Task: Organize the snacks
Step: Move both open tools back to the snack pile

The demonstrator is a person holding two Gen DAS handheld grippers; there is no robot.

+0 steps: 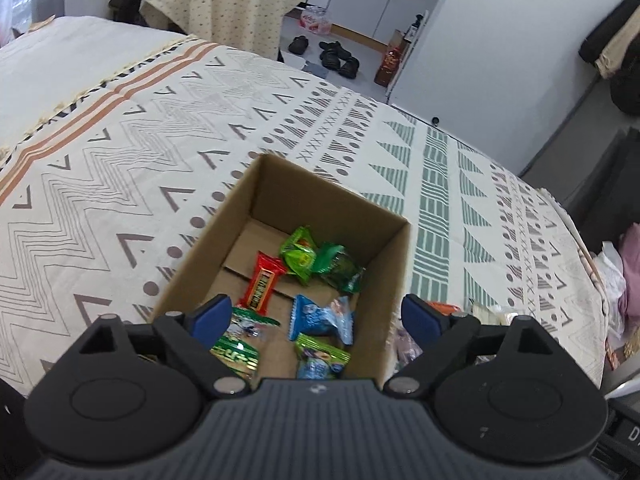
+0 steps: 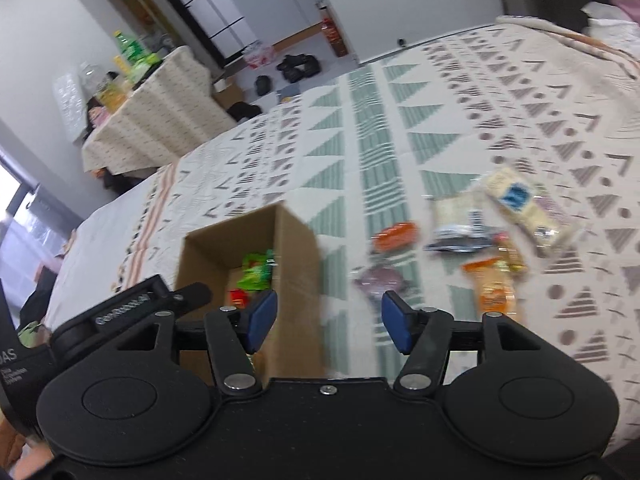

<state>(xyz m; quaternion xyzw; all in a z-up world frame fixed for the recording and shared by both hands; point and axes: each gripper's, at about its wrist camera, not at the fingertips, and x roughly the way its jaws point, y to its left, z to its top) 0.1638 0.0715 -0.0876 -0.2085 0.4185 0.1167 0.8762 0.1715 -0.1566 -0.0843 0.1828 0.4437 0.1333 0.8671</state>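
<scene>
- A cardboard box (image 1: 280, 264) stands open on a bed covered by a patterned bedspread (image 1: 120, 152).
- Inside the box lie several wrapped snacks: green packets (image 1: 304, 254), a red bar (image 1: 260, 282) and a blue packet (image 1: 320, 318).
- The left gripper (image 1: 316, 318) hangs over the box mouth, jaws spread wide and holding nothing.
- The right gripper (image 2: 328, 316) is also empty, jaws parted, just right of the box.
- Loose snacks (image 2: 492, 236) lie on the bedspread ahead and right of the right gripper, so it is likely the nearer one; the view is blurred.
</scene>
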